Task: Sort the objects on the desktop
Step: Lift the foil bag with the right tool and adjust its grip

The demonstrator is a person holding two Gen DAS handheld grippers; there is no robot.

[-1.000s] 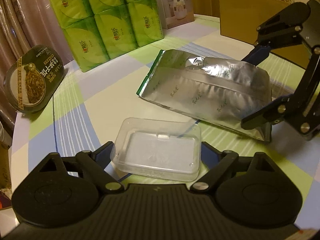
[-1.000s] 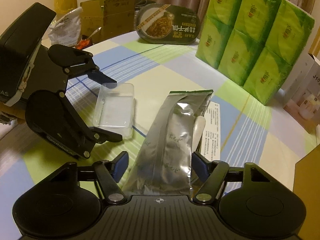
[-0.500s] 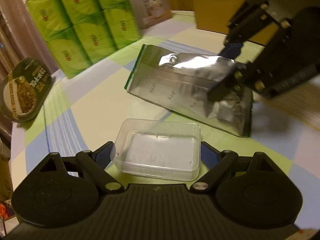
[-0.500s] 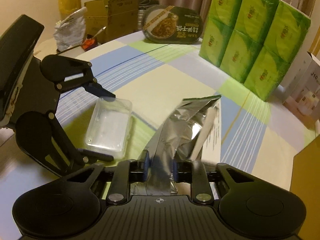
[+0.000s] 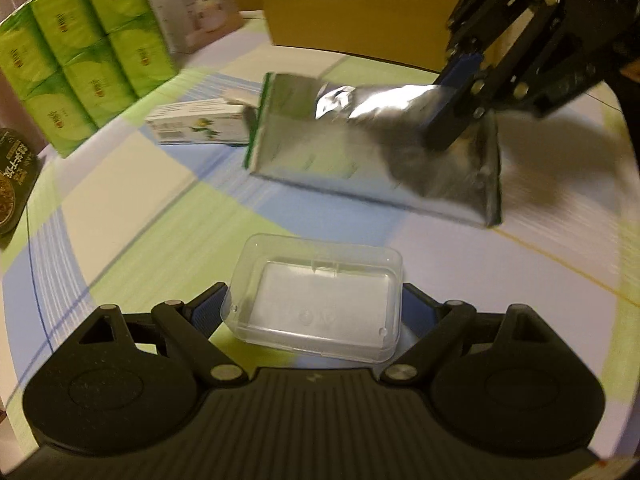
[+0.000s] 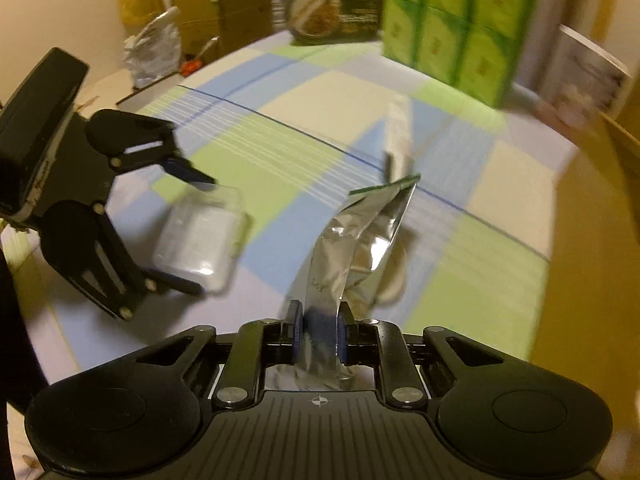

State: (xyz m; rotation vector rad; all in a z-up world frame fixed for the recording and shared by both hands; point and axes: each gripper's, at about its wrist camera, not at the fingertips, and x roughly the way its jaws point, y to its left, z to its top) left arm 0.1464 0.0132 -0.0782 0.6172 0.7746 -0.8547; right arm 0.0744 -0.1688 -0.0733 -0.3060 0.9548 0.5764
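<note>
A clear plastic box [image 5: 316, 300] sits between the fingers of my left gripper [image 5: 316, 308], which is shut on its two short ends and holds it above the checked tablecloth. The right wrist view shows that same box [image 6: 200, 240] in the left gripper [image 6: 196, 232]. My right gripper [image 6: 320, 332] is shut on the lower end of a silver foil pouch [image 6: 352, 236]. The pouch [image 5: 360, 148] hangs crumpled from the right gripper [image 5: 452, 108], clear of the table. A small white carton with green print [image 5: 200, 126] lies flat behind the pouch.
Green tissue packs [image 5: 80, 52] stand stacked at the back left. A noodle bowl [image 5: 12, 184] leans at the left edge. A white appliance box [image 5: 192, 12] and a cardboard box [image 5: 360, 8] stand at the far side. Bags and cartons [image 6: 160, 52] clutter a surface beyond the table.
The right gripper closed on the foil pouch and lifted it off the table, uncovering the white carton. The left gripper has carried the clear box along, and both views have swung sideways.
</note>
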